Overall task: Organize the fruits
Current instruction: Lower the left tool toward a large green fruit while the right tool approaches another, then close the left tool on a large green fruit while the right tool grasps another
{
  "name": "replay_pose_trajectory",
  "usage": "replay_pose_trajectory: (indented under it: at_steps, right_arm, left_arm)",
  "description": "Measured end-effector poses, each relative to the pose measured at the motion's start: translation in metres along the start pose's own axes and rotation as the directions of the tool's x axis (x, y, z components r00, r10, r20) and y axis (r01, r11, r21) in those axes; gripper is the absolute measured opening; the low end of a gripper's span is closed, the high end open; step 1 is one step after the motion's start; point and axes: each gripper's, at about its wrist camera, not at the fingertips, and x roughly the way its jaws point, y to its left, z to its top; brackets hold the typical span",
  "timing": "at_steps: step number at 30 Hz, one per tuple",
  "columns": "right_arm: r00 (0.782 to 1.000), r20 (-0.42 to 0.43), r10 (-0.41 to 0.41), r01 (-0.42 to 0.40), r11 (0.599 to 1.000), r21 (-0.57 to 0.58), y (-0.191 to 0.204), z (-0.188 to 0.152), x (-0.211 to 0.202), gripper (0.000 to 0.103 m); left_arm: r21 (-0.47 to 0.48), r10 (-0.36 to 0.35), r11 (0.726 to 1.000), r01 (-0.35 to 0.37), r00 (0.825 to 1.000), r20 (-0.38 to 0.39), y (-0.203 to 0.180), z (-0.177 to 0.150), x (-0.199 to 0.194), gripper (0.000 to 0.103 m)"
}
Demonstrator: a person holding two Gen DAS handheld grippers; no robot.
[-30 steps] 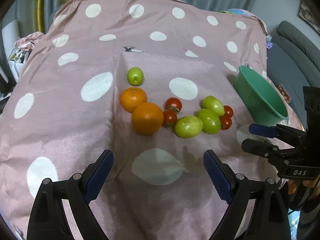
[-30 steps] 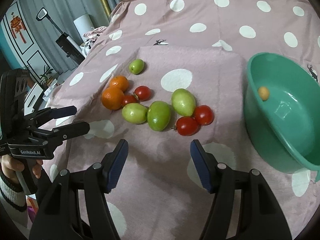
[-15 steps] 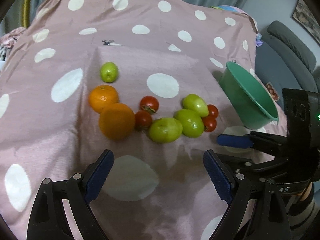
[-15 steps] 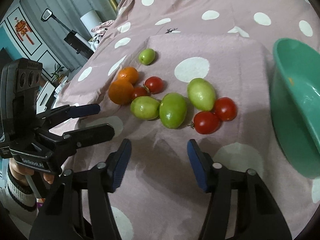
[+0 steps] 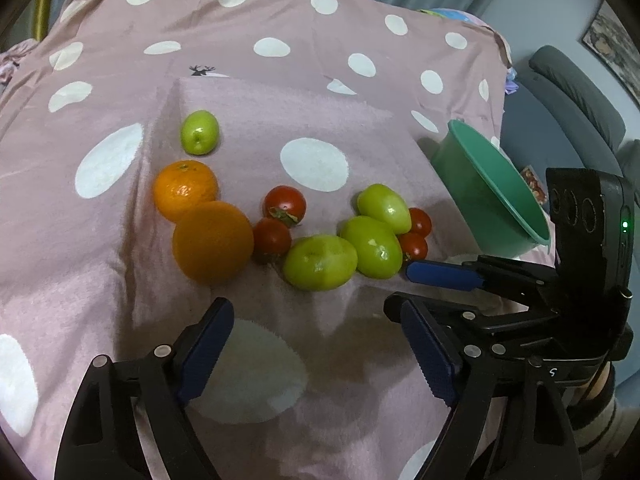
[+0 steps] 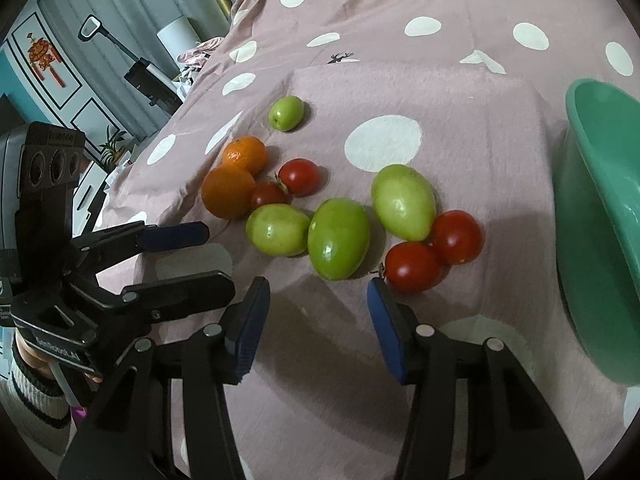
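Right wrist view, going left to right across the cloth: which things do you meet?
Left tool → front orange → small green fruit → middle large green fruit → rightmost red tomato → green bowl.

Two fisheye cameras, one on each handheld gripper, look steeply down along their fingers at a pink polka-dot cloth (image 5: 360, 120). The left wrist view sits at the near left and faces far and right; the right gripper (image 5: 404, 288) juts in at its right edge. The right wrist view sits closer in, with the left gripper (image 6: 216, 256) at its left edge. Both share the fruit cluster (image 6: 340, 236) (mid-frame in each) and the green bowl (image 5: 496, 196) on the right.
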Motion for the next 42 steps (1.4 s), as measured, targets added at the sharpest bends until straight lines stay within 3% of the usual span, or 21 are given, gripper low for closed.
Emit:
replay_pose_trajectory:
  at_steps: [8,15,26,38,42]
  right_arm:
    - [1.0,0.01,-0.007,0.007,1.0,-0.004,-0.005,0.009,0.004,0.045]
    - [1.0,0.015,-0.001,0.001,1.0,-0.011,-0.006,0.019,0.01,0.043]
    - [0.999,-0.023,0.026,-0.026,1.0,0.005,-0.015,0.031,0.026,0.036]
    - [0.999,-0.006,0.045,-0.045,0.997,0.07,-0.032,0.007,0.003,0.036]
    - [0.999,0.004,0.043,-0.043,0.997,0.068,-0.03,0.004,-0.001,0.037]
  left_arm:
    - [0.059,-0.015,0.998,0.015,1.0,-0.011,-0.007,0.011,0.009,0.07]
    - [0.09,-0.023,0.996,0.025,0.999,-0.022,-0.006,0.019,0.014,0.065]
    - [0.1,-0.014,0.995,0.018,0.999,-0.038,-0.005,0.019,0.016,0.065]
    - [0.14,-0.028,0.989,0.038,0.997,-0.073,-0.017,0.022,0.029,0.064]
    - [0.146,-0.019,0.989,0.034,0.995,-0.097,-0.019,0.026,0.04,0.054]
